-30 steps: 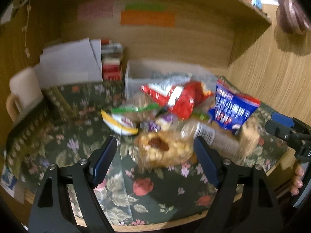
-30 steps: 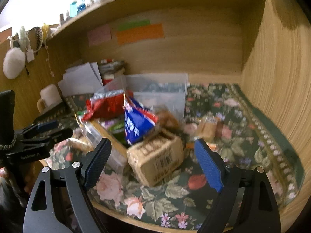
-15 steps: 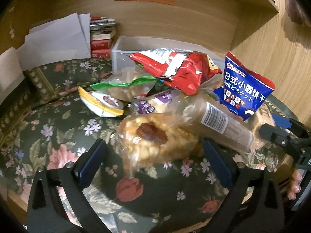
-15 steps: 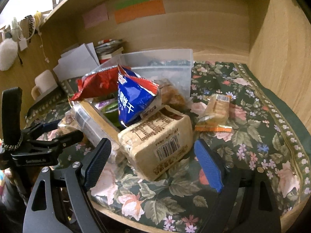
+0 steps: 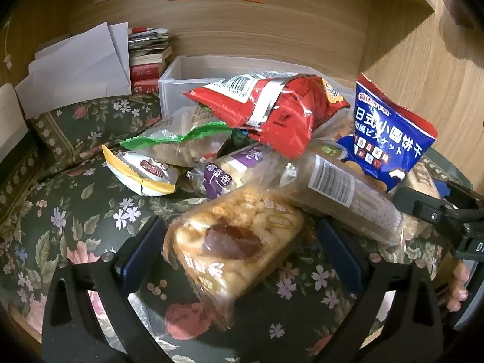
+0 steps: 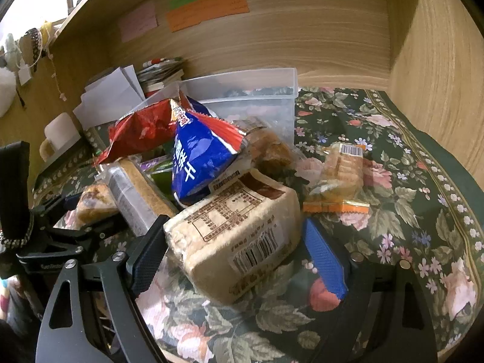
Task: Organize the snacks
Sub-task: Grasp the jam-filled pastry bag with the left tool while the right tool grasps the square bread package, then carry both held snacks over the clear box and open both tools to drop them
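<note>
The left claw (image 5: 239,248) has just been opening and stands spread around a bun (image 5: 233,239), pads not pressing. The right claw (image 6: 233,251) stands spread astride a bread pack (image 6: 236,230). Both lie on the table (image 6: 408,181) before the bin (image 6: 257,103), probably their destination.

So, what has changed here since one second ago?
Both grippers came closer to the snack pile. The left gripper, its jaws just opened wider, now straddles the pastry pack; the right gripper straddles the bread pack. Neither grips. The snacks and the bin stayed put.
</note>
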